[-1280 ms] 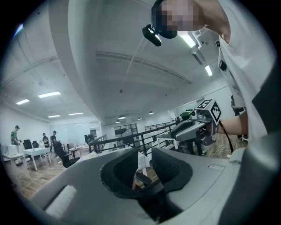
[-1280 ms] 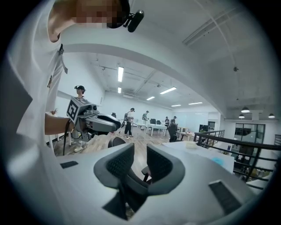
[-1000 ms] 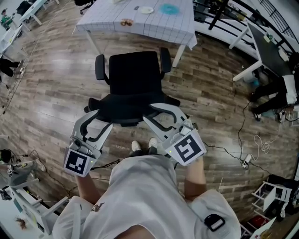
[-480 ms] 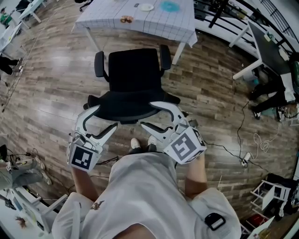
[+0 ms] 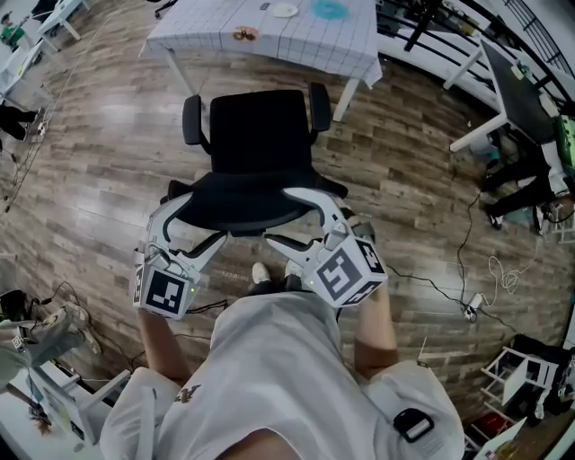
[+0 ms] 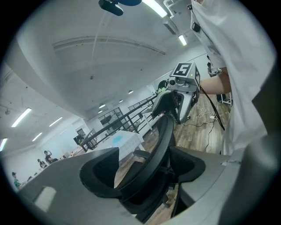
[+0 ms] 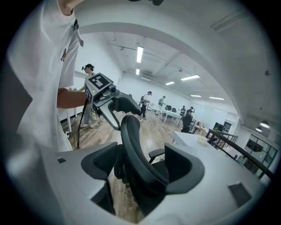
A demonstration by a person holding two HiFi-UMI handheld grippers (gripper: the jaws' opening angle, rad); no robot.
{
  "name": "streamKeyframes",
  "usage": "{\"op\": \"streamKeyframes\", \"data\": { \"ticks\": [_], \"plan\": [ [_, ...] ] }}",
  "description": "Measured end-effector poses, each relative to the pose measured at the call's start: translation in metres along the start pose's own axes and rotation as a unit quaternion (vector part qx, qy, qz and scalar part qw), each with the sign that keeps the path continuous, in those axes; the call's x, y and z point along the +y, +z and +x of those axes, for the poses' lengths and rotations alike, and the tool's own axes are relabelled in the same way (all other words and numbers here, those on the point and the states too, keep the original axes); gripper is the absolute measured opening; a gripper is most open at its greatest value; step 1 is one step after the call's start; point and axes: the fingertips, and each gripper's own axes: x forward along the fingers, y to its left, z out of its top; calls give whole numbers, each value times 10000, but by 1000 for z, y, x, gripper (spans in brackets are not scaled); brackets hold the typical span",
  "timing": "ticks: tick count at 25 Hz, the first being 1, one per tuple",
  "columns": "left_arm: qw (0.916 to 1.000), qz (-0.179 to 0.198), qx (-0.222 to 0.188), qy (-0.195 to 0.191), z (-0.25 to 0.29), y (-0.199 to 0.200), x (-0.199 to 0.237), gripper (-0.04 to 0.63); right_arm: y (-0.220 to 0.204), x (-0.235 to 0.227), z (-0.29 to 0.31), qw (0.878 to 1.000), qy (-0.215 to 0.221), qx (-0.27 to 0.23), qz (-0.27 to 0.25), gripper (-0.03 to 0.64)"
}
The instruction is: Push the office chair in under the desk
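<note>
A black office chair stands on the wood floor, its seat facing a white desk with a grid cloth; the seat front is just short of the desk edge. I stand behind its backrest. My left gripper straddles the backrest's top left edge, and my right gripper straddles the top right. Both sets of jaws are opening. In the left gripper view the backrest rim runs between the jaws with a gap to the pads. The right gripper view shows the same rim loose between its jaws.
A white plate, a blue disc and a small item lie on the desk. Cables trail over the floor at right, near more desks. My feet are just behind the chair. People stand far off.
Both grippers' jaws have spread wider around the backrest top. The chair has shifted slightly towards the desk, and both grippers moved with it.
</note>
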Motion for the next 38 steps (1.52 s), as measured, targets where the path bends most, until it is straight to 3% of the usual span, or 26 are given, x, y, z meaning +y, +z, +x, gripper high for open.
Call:
{"op": "streamKeyframes", "data": {
  "ticks": [8, 11, 38],
  "plan": [
    [9997, -232, 80, -51, 8, -7, -1, 362, -10, -1, 15, 9998, 65, 140, -132, 337],
    [9997, -235, 67, -53, 12, -9, 2, 362, -10, -8, 16, 9999, 30, 71, -79, 310],
    [9991, -416, 38, -60, 14, -15, 23, 388, -1, -18, 33, 9995, 179, 149, 201, 314]
  ]
}}
